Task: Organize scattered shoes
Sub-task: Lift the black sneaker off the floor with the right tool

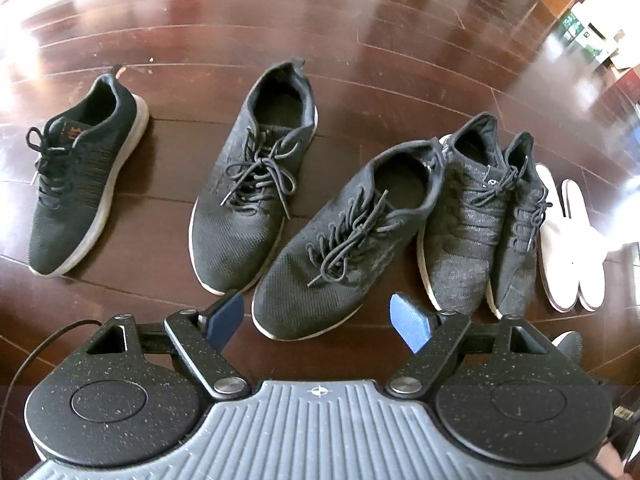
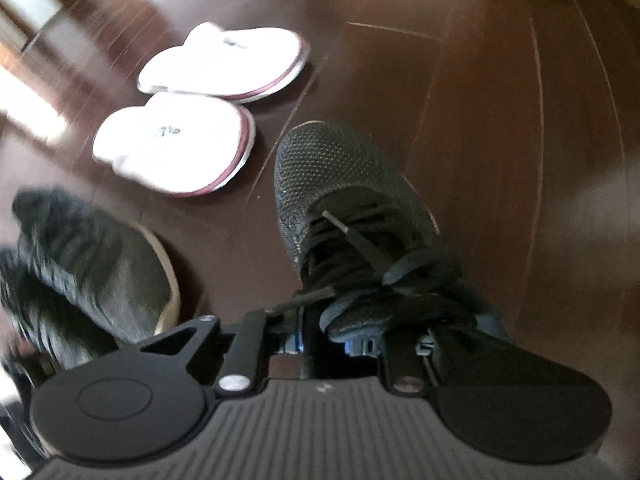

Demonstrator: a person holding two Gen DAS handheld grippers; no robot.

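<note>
The right gripper (image 2: 340,340) is clenched on the tongue of a black mesh sneaker (image 2: 344,184), toe pointing away over the dark wood floor (image 2: 520,160). The left gripper (image 1: 320,320) hangs released, its blue pads (image 1: 408,320) wide apart above a dark sneaker's toe (image 1: 320,272). Beyond lie its mate (image 1: 248,192), a grey pair (image 1: 480,220) touching side by side, and white slippers (image 1: 560,248) just beside them. A lone black sneaker (image 1: 80,184) sits apart at left. Bare floor spreads behind.

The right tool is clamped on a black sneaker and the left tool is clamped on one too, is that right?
Not quite. The right tool is shut on a black sneaker, but the left wrist view shows the left tool open and empty, above the shoes on the floor.
</note>
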